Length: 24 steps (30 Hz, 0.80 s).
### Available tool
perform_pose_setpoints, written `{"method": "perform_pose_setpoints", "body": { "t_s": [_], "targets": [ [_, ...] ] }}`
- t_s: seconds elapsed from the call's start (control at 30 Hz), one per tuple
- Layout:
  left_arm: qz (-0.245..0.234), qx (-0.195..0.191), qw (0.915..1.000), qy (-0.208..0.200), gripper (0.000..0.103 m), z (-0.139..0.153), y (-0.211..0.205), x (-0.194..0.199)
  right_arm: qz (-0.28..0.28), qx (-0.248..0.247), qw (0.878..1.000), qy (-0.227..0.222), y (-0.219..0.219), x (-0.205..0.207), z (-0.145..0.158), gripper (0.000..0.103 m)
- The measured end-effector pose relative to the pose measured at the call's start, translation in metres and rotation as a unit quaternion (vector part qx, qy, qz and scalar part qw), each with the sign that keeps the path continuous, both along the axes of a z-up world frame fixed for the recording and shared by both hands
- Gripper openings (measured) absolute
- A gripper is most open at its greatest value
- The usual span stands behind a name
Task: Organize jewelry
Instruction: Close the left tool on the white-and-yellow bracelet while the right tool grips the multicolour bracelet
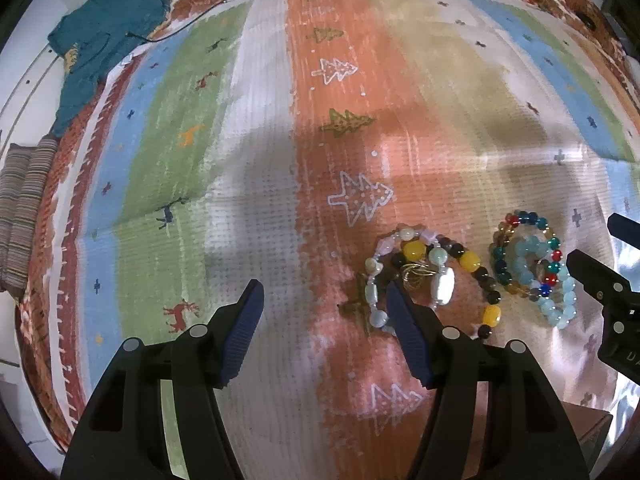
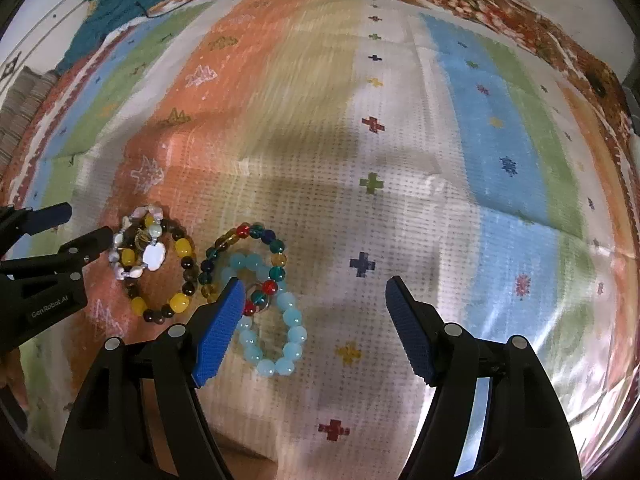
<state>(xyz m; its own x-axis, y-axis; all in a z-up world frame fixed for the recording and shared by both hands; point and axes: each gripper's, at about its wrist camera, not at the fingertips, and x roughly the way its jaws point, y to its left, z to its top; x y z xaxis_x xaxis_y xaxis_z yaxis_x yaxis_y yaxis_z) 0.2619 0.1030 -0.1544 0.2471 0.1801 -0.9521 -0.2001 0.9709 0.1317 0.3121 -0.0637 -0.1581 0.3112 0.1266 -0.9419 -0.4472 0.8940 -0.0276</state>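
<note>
Bracelets [image 2: 256, 300] of round glossy beads lie in two heaps on the striped woven rug [image 2: 400, 160]; left gripper [image 1: 324, 300] and right gripper [image 2: 314, 300] gape apart.

Black tools [image 1: 320, 300] [image 2: 314, 300], blue ribbed pads, perhaps rubber.

Perhaps four bead bracelets [image 2: 256, 296]

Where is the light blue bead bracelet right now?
The light blue bracelet lies on the striped mat, overlapping the multicoloured bracelet, just beside the right gripper's left finger.
</note>
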Motion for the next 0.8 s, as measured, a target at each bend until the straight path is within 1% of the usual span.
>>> {"method": "perform_pose_setpoints", "body": {
  "t_s": [0.17, 0.4, 0.47, 0.6, 0.67, 0.7, 0.73, 0.77, 0.8],
  "targets": [
    [0.000, 0.000, 0.9999, 0.011, 0.063, -0.011, 0.005, 0.004, -0.002, -0.006, 1.000, 0.007, 0.004, 0.005, -0.009, 0.073],
    [-0.003, -0.003, 1.0000, 0.009, 0.063, -0.017, 0.006, 0.010, -0.007, -0.007, 1.000, 0.013, 0.003, 0.012, -0.016, 0.072],
    [-0.004, -0.004, 0.9999, 0.009, 0.063, -0.019, 0.006, 0.010, -0.005, -0.007, 1.000, 0.015, 0.006, 0.015, -0.020, 0.067],
    [-0.010, 0.003, 0.9999, 0.007, 0.063, -0.022, 0.004, 0.009, -0.007, -0.001, 1.000, 0.018, 0.009, 0.020, -0.025, 0.066],
    [-0.014, 0.009, 0.9998, 0.007, 0.063, -0.023, 0.001, 0.010, -0.009, 0.002, 1.000, 0.015, 0.009, 0.021, -0.025, 0.061],
    [-0.014, 0.015, 0.9997, 0.011, 0.053, -0.025, -0.001, 0.010, -0.009, 0.008, 1.000, 0.018, 0.009, 0.022, -0.025, 0.058],
    [-0.018, 0.031, 0.9992, 0.018, 0.053, -0.030, -0.004, 0.010, -0.009, 0.010, 1.000, 0.019, 0.008, 0.023, -0.025, 0.054],
    [-0.022, 0.039, 0.9989, 0.016, 0.052, -0.031, -0.006, 0.010, -0.009, 0.009, 1.000, 0.017, 0.008, 0.024, -0.024, 0.051],
    [-0.026, 0.043, 0.9987, 0.014, 0.049, -0.031, -0.008, 0.010, -0.009, 0.005, 1.000, 0.016, 0.008, 0.024, -0.025, 0.046]
  ]
}}
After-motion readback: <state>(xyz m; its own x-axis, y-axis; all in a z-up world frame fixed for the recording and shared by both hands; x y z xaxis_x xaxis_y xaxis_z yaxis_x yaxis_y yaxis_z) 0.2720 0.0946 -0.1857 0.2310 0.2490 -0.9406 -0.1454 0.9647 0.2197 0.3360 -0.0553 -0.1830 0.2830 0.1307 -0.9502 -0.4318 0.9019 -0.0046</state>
